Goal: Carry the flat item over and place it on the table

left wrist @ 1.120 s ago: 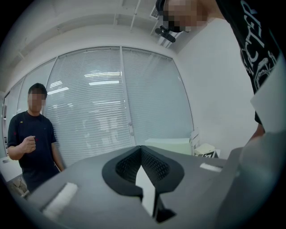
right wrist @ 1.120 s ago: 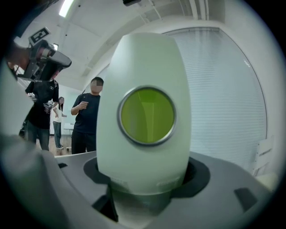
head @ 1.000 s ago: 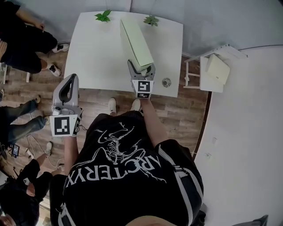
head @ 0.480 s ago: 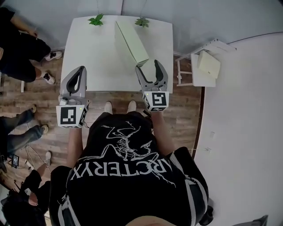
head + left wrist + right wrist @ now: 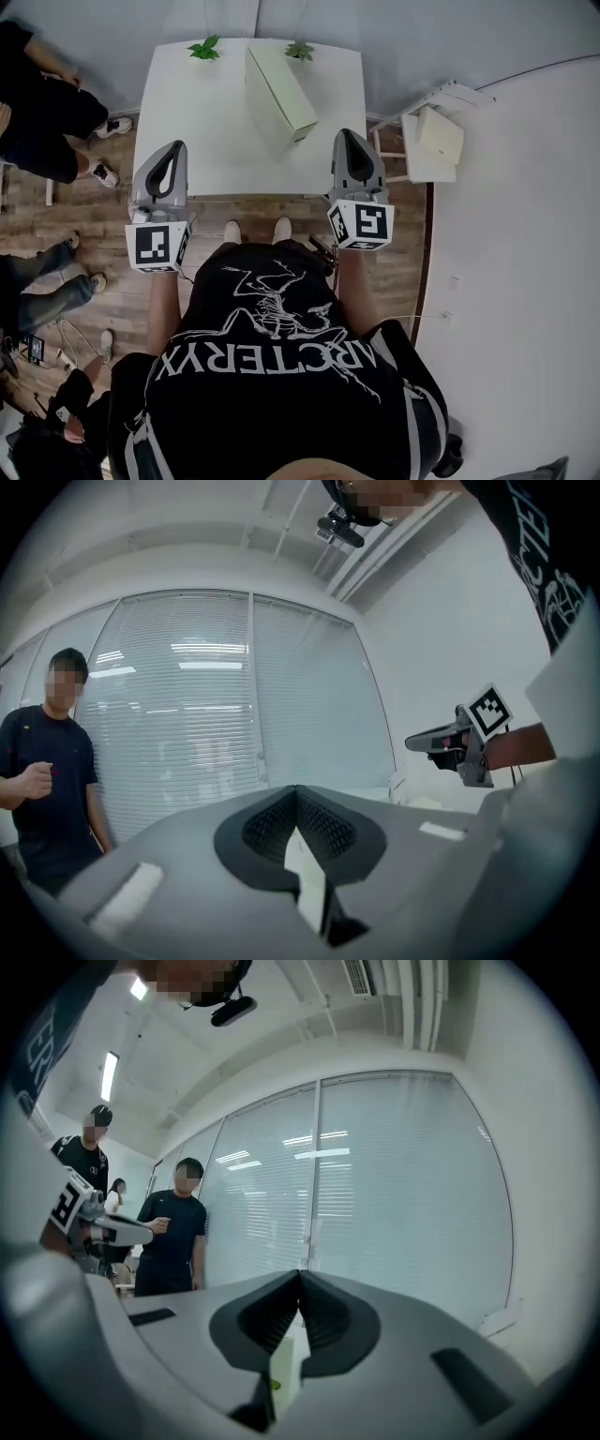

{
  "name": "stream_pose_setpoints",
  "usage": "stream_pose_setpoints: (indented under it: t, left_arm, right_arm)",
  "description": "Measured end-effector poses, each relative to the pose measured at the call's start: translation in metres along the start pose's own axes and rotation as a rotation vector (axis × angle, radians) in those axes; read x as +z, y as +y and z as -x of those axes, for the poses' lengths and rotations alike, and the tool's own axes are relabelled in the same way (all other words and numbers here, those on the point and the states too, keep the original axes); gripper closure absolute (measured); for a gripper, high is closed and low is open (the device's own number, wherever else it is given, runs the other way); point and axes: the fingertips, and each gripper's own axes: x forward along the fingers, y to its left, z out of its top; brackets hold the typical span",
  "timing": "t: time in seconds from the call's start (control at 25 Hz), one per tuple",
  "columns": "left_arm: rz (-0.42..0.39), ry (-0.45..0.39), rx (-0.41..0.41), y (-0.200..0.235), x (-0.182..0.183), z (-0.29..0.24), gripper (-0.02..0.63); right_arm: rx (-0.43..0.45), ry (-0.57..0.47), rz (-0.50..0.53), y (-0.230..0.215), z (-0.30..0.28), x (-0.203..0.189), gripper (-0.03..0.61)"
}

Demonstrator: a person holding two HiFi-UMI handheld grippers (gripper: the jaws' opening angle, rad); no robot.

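**Entry: one surface, one flat item, two tongs**

1. Flat item [image 5: 278,89]. Pale green and long, it rests on the white surface [image 5: 197,122], at a slant to its edges and toward the far right. It lies where the task sentence wants it. Whether it sits on its broad face or on an edge cannot be told from the head view. No label can be read on it.

2. Left tongs [image 5: 172,155]. The tips meet, with nothing between them. They are held over the floor [image 5: 84,206] just off the near left corner of the surface, well apart from the item.

3. Right tongs [image 5: 349,145]. They are closed tip to tip and grip nothing; only a pale sliver shows through the gap below the tips. They are held at the near right corner, near the item's end but not touching it. With both pairs level at either side of the body, the pose reads as rest rather than reach.

4. Marker cube [image 5: 157,246], one on each pair. It shows a black-and-white square pattern and no letters.

5. Shirt [image 5: 272,347]. Black, with a white skeleton print and the word "ARC'TERYX", seen upside down.

6. Two plants [image 5: 204,45] at the far edge of the surface.

7. Side stand [image 5: 412,159]. White, to the right, carrying a pale object.

8. Bystander [image 5: 42,780] in front of closed blinds [image 5: 216,705].
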Motion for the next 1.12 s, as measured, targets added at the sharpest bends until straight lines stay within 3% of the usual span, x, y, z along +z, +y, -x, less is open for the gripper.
stream_pose_setpoints:
  t: [0.24,1.12]
  left_arm:
    - [-0.002,-0.022,0.001,-0.003,0.008,-0.001,0.607]
    - [-0.004,-0.001,-0.001,-0.009,0.011,-0.008,0.607]
  right_arm:
    - [0.023,0.002,-0.043,-0.001,-0.002,0.010,0.566]
    - [0.052,0.025,-0.048,-0.001,-0.005,-0.002,0.566]
